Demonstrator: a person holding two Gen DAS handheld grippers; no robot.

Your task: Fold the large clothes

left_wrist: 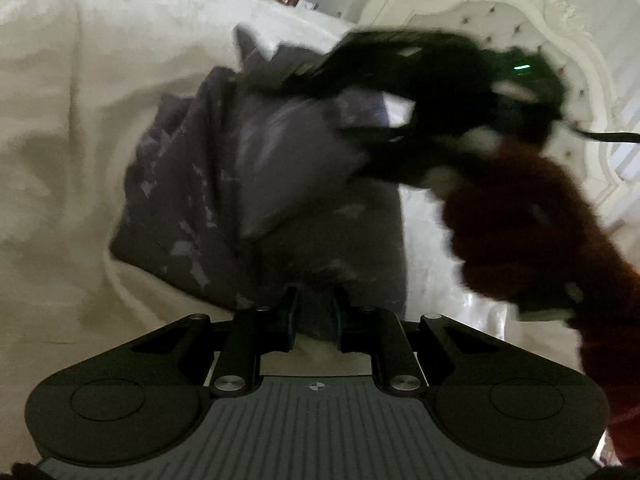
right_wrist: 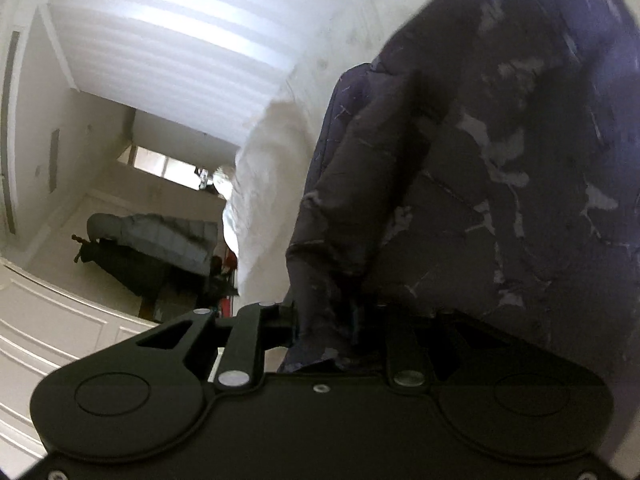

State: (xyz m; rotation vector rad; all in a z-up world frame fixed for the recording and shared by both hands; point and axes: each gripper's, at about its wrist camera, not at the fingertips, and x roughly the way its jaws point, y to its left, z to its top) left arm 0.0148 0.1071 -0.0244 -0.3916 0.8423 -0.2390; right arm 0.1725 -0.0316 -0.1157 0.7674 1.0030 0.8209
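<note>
1. The left gripper [left_wrist: 314,312] had its jaws clamped on a fold of the garment [left_wrist: 256,200], which ran up from 6 o'clock toward centre in the left view.
2. The garment, dark purple-grey with pale flecks, was bunched over the white bedding [left_wrist: 72,120].
3. At 2 o'clock the right gripper [left_wrist: 440,92] was a black blur over the cloth, held by an arm in a red sleeve [left_wrist: 532,232] at 4 o'clock.
4. In the right view the right gripper [right_wrist: 324,320] pinched the garment [right_wrist: 480,160] between its jaws; cloth filled 12 to 4 o'clock.
5. A headboard [left_wrist: 520,24] sat at 1 o'clock in the left view.
</note>
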